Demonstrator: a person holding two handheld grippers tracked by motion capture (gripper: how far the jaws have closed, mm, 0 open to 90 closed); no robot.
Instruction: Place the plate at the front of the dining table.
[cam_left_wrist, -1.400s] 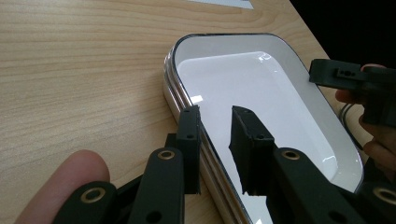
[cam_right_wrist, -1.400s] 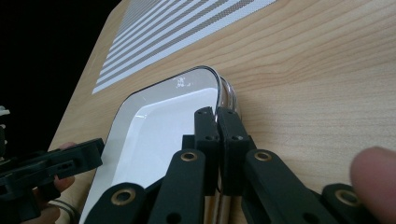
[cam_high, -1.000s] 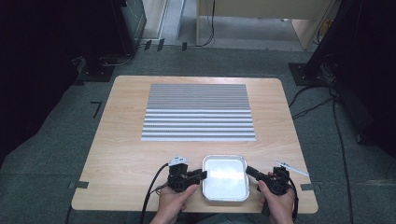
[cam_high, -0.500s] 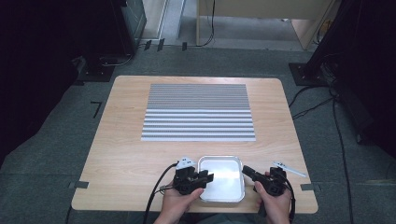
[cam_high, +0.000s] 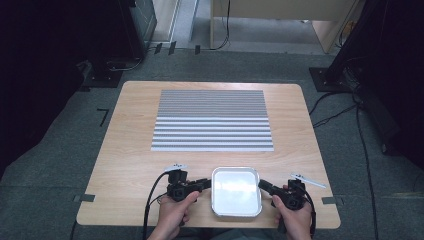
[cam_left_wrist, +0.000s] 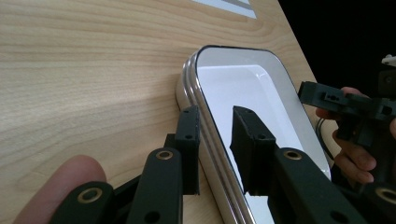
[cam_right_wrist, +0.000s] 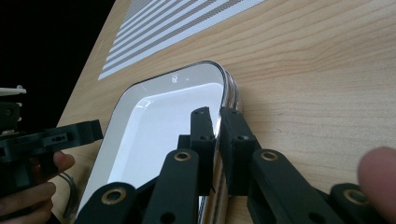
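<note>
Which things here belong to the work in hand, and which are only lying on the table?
In the work:
- white tray
- left gripper, jaws open astride the tray's rim
- right gripper, jaws closed on the opposite rim

Only lying there:
- striped mat, farther back on the table, apart from the tray

White tray (cam_high: 235, 192) w/ dark rim, grey-white striped mat (cam_high: 212, 120), light wood table (cam_high: 130, 150), blk grippers
</note>
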